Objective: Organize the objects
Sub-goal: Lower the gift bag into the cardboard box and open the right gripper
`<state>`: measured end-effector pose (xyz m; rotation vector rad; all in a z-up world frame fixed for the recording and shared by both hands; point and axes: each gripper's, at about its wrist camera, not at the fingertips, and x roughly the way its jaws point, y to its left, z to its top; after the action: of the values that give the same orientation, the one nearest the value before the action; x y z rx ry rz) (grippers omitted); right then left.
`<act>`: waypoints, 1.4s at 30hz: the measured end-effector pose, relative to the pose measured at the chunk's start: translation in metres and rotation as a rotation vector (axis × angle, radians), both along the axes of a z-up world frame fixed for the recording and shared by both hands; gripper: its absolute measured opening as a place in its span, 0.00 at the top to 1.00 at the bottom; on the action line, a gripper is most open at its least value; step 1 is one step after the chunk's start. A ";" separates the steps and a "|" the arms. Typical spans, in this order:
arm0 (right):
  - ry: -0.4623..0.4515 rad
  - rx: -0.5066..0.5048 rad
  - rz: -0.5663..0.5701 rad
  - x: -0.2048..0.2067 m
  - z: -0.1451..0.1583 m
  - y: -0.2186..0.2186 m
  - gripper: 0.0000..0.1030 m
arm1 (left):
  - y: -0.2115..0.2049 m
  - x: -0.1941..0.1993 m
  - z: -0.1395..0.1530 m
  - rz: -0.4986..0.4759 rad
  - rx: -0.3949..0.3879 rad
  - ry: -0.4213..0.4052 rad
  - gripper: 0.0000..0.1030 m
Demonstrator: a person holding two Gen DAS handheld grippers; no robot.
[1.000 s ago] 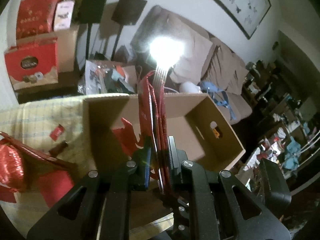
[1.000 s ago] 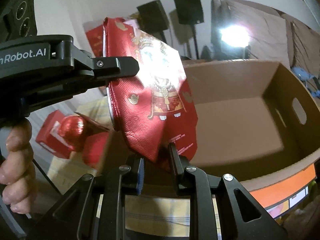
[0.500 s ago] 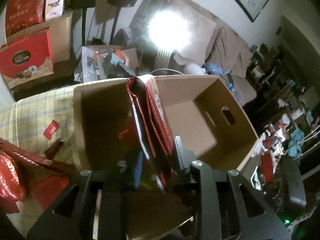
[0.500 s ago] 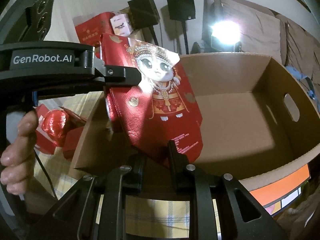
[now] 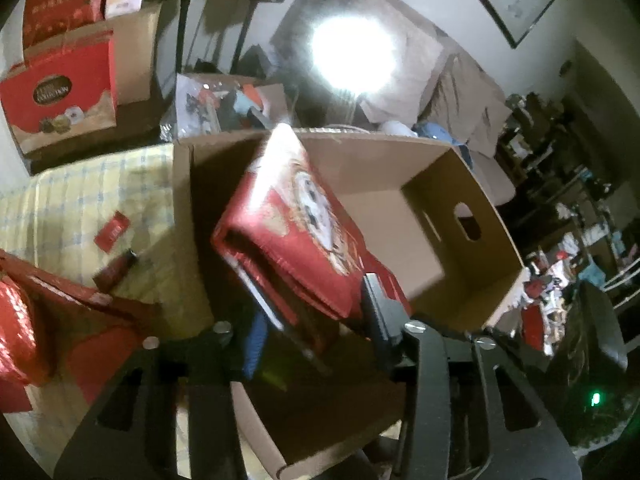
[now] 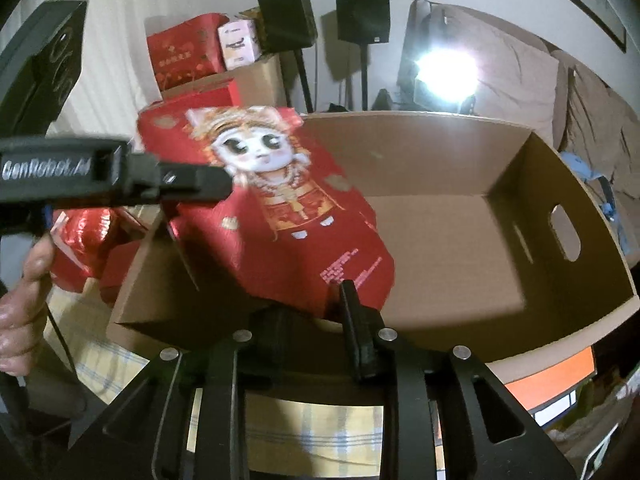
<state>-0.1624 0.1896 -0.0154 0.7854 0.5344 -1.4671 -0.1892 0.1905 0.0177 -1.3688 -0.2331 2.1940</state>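
Note:
A flat red gift bag (image 6: 280, 216) printed with a cartoon doll hangs tilted over the left end of an open brown cardboard box (image 6: 500, 176). It also shows in the left wrist view (image 5: 296, 232). My left gripper (image 5: 316, 320) has its jaws spread wide around the bag's edge, so it looks open. My right gripper (image 6: 316, 304) has its jaws spread too, with the bag's lower corner between them. The box (image 5: 460, 216) is otherwise bare inside.
A yellow checked cloth (image 5: 80, 200) covers the table. On it lie a small red card (image 5: 112, 230), a dark red tube (image 5: 116, 270) and shiny red packages (image 5: 24, 332). Red gift boxes (image 5: 60, 92), speaker stands and a sofa stand behind.
The bag has tipped from upright to slanted and sunk lower over the box. Both pairs of jaws have spread apart from the tight pinch they had a second ago.

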 end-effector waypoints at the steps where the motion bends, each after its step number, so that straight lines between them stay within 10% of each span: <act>1: 0.009 0.002 -0.005 -0.002 0.000 0.000 0.77 | 0.000 0.002 -0.002 -0.002 0.011 -0.014 0.63; 20: 0.056 0.029 -0.144 -0.048 -0.006 -0.014 0.72 | -0.026 0.030 -0.008 0.022 0.151 -0.127 0.51; 26: 0.039 0.038 -0.164 -0.058 -0.006 -0.019 0.70 | -0.020 0.044 0.004 -0.014 0.040 -0.064 0.31; 42: -0.007 0.007 -0.138 -0.058 0.007 0.003 0.49 | -0.044 0.070 0.027 0.043 -0.107 0.106 0.21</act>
<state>-0.2201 0.1922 -0.0083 0.8459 0.4886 -1.5893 -0.1191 0.1468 0.0444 -1.3103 -0.1083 2.3370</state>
